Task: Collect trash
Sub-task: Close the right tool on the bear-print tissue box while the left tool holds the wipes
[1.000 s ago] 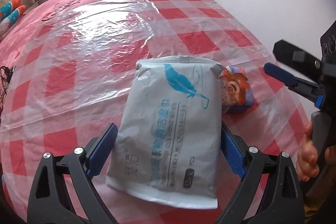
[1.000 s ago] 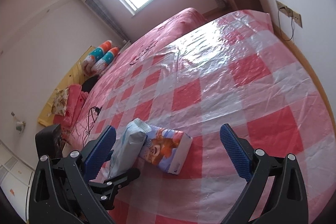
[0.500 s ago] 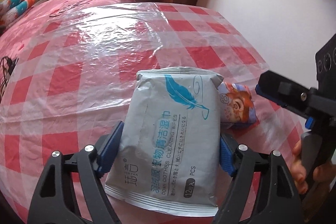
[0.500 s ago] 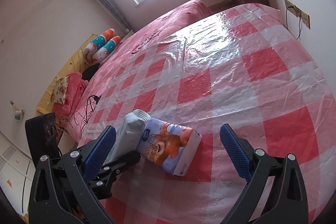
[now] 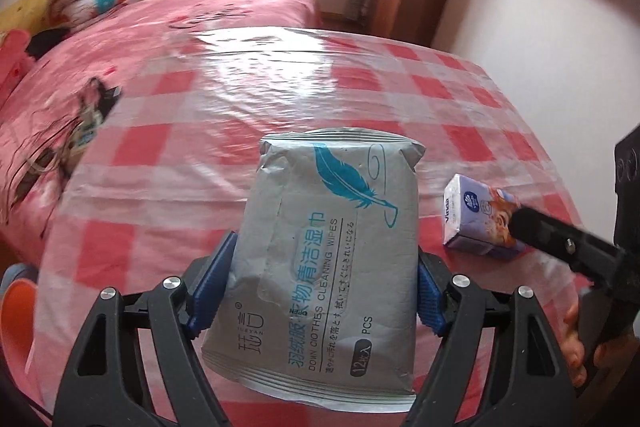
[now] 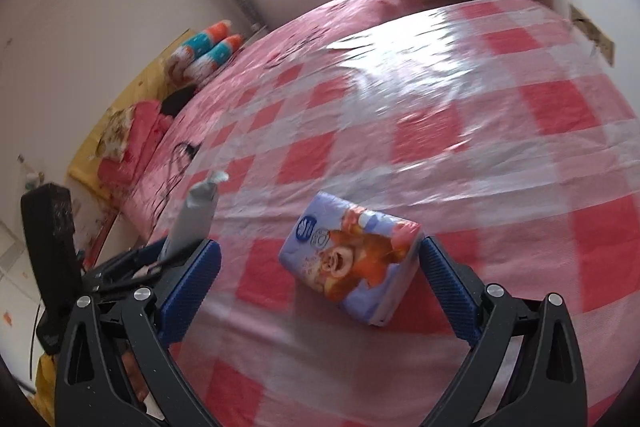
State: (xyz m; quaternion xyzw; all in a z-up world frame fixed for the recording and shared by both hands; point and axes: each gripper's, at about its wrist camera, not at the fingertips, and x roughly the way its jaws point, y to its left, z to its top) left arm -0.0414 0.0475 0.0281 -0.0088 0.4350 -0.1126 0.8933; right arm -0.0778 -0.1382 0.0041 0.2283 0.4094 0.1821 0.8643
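Your left gripper (image 5: 322, 291) has closed in from its wider spread a second ago and now pinches the grey wipes pack (image 5: 332, 259) by both edges, lifted off the checked cloth (image 5: 200, 131). It no longer touches the small tissue packet (image 6: 352, 261), which lies apart on the cloth. Your right gripper (image 6: 318, 279) stands spread wide around that packet, and has come in so the right pad (image 6: 448, 283) sits just beside its corner; whether they touch is unclear.
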